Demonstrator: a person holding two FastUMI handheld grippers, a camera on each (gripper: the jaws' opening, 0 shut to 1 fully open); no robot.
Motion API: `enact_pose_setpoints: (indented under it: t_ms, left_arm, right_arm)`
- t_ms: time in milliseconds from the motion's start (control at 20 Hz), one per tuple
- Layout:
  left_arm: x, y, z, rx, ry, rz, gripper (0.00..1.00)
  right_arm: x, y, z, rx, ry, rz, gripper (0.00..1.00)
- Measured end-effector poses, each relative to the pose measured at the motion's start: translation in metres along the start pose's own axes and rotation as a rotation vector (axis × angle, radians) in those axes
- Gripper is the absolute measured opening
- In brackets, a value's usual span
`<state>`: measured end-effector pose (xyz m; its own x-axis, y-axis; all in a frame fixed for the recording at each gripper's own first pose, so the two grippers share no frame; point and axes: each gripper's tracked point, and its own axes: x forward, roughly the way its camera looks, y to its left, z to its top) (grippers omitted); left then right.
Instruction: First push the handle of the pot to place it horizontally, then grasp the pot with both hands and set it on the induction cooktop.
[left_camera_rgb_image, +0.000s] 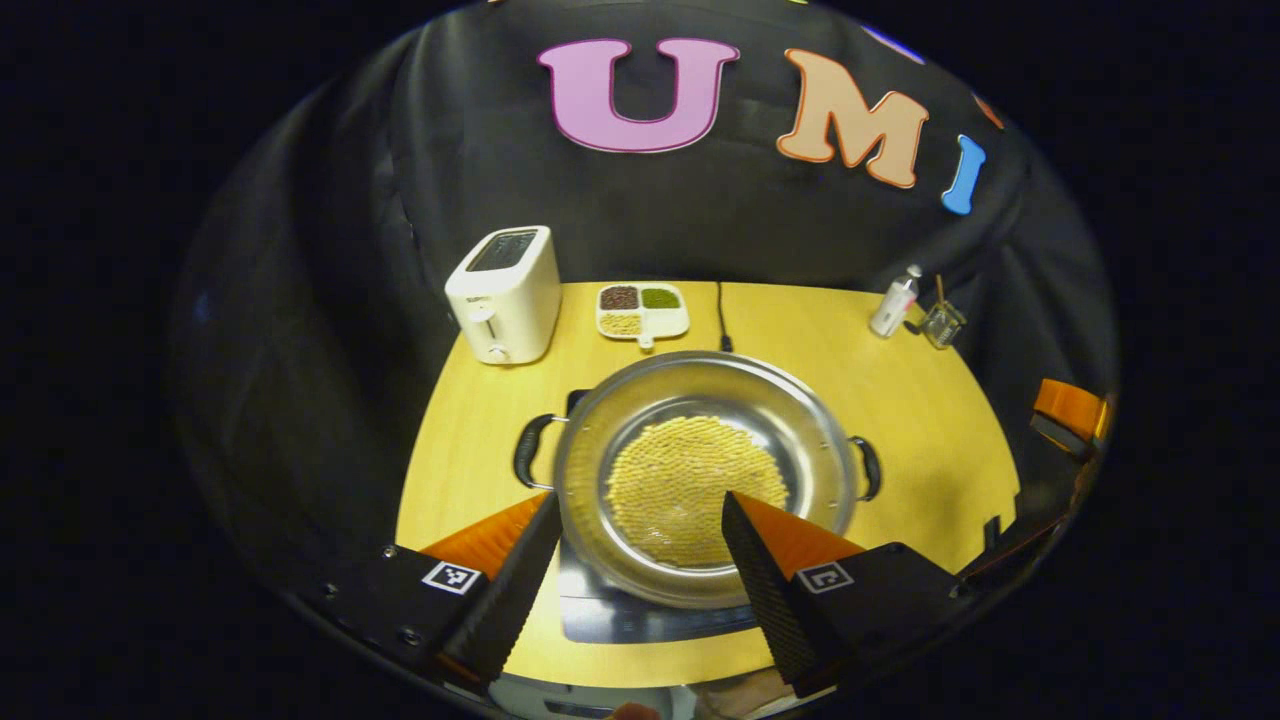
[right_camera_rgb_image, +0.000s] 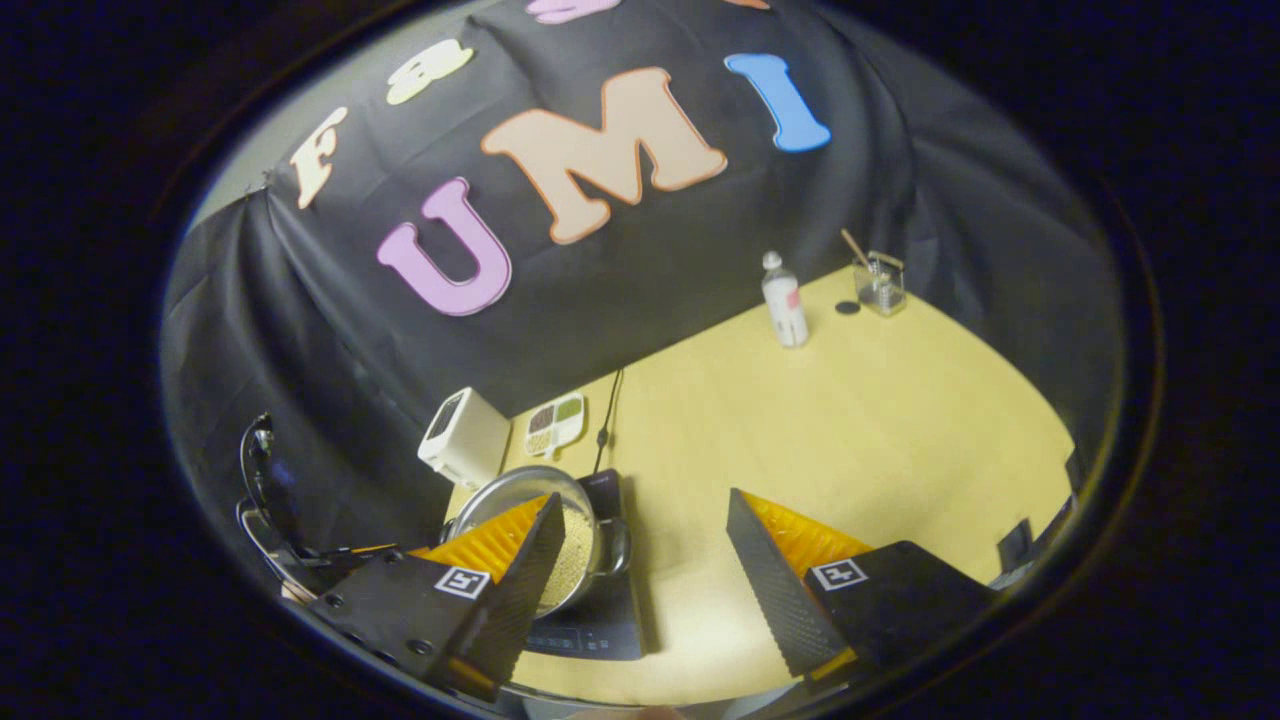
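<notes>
Left gripper view. The left claw (left_camera_rgb_image: 640, 530) stands wide open and holds nothing; its two fingers are apart, one on either side of the near rim of the pot (left_camera_rgb_image: 706, 475). Ahead and to the left of the claw, a white toaster (left_camera_rgb_image: 503, 293) stands at the back of the yellow surface (left_camera_rgb_image: 930, 420). Directly ahead, the pot sits on the black induction cooktop (left_camera_rgb_image: 640, 615), whose near edge shows between the fingers. The pot is round and shallow, its floor covered with pale grains. Its two black loop handles, the left handle (left_camera_rgb_image: 533, 450) and the right handle (left_camera_rgb_image: 868, 467), lie level, and the line through them runs straight across the claw from left to right. Beyond the pot lie a small divided dish (left_camera_rgb_image: 642, 311) of beans and a black cord (left_camera_rgb_image: 721, 318). Ahead to the right stand a small bottle (left_camera_rgb_image: 894, 301) and a glass jar (left_camera_rgb_image: 942, 322). The bottle's label is too small to read.

Right gripper view. The right claw (right_camera_rgb_image: 640, 545) is also wide open and empty, over bare surface. The pot and cooktop lie low to its left, partly behind its left finger; the bottle stands far ahead to the right. The square printed markers on both claws carry patterns, no legible writing.
</notes>
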<state>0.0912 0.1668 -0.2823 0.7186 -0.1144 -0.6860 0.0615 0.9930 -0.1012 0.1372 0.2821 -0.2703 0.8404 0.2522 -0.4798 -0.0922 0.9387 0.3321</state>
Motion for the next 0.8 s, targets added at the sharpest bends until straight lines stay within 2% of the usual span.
enact_pose_setpoints:
  t_ms: [100,200,250,300,550,800]
  left_arm:
    - [-0.015,-0.044,0.021,0.005,-0.050,-0.040,0.97]
    - [-0.033,-0.076,0.049,0.036,-0.125,-0.040,0.97]
    - [-0.041,-0.088,0.061,0.051,-0.169,-0.034,0.97]
    - [-0.052,-0.101,0.075,0.063,-0.216,-0.024,0.97]
    - [-0.105,-0.146,0.135,0.098,-0.490,0.106,0.96]
    - [-0.147,-0.197,0.142,0.068,-0.642,0.141,0.94]
  right_arm:
    - [-0.023,-0.012,0.031,-0.042,-0.065,-0.004,0.92]
    - [-0.047,-0.025,0.067,-0.077,-0.137,-0.001,0.92]
    - [-0.058,-0.031,0.083,-0.095,-0.169,0.001,1.00]
    - [-0.069,-0.039,0.100,-0.119,-0.196,0.002,0.92]
    - [-0.125,-0.061,0.172,-0.243,-0.344,0.028,0.92]
    - [-0.174,-0.081,0.202,-0.304,-0.417,0.045,0.92]
